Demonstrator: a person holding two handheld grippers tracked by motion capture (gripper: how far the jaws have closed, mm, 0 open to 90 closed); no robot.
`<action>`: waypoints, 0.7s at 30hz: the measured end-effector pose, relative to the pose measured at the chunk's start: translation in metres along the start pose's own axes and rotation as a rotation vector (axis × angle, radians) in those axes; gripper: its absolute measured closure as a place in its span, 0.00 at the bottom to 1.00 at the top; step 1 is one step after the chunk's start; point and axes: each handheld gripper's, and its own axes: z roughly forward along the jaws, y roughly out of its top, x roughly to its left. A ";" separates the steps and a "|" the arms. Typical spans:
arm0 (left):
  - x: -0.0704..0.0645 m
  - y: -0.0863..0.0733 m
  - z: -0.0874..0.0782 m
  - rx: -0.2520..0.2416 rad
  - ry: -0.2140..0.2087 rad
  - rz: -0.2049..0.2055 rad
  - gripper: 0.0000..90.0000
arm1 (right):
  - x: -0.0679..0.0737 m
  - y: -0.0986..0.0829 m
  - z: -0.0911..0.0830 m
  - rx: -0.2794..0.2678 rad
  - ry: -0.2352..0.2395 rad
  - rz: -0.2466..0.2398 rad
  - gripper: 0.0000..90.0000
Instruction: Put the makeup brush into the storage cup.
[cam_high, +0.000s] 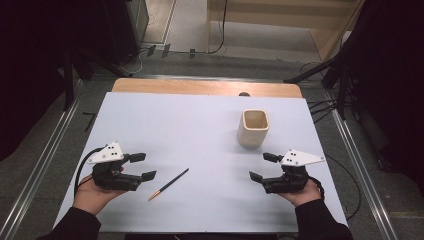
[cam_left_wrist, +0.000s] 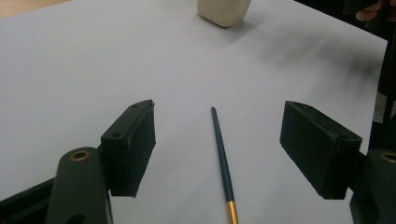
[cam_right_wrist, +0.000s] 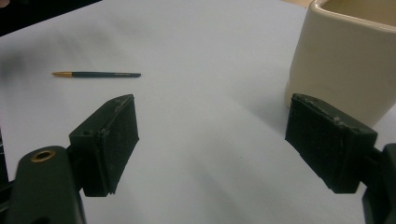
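Hidden or cut off: the cream cup (cam_left_wrist: 223, 11) is cropped at the top edge of the left gripper view, base alone showing; in the right gripper view the cup (cam_right_wrist: 343, 60) runs off the right and top edges. The slim brush (cam_left_wrist: 222, 161), dark handle with a gold ferrule, is cut at the bottom of the left gripper view, its tip unseen there. The room's flanks in the high view are too dark to make out.

Surface and room: counter (cam_high: 165, 125) covered in a white sheet, a wooden strip (cam_high: 200, 87) bare along the far edge. Grey floor, metal rails either side, cables beyond.

Contents: cup (cam_high: 253, 128), square-mouthed, upright, on the far right part of the sheet. Brush (cam_high: 168, 184) lying flat, near-centre, angled, gold end toward the person.

Left tongs (cam_high: 142, 166): held in the person's left hand (cam_high: 90, 195), jaws spread wide, gripping nothing; brush lies just beside them, apart, between the jaw lines in their own view.

Right tongs (cam_high: 263, 166): held in the right hand (cam_high: 301, 194), jaws spread wide, gripping nothing; cup near, beyond them, untouched.
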 end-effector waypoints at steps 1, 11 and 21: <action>0.000 0.000 0.000 0.000 0.000 0.000 0.30 | 0.000 0.000 0.000 -0.001 -0.001 0.000 0.20; -0.001 0.000 0.000 0.002 -0.002 0.000 0.30 | 0.000 0.000 0.000 -0.003 0.005 0.002 0.21; -0.001 0.000 0.000 0.000 -0.002 0.002 0.30 | -0.001 0.000 0.000 -0.004 0.005 0.005 0.21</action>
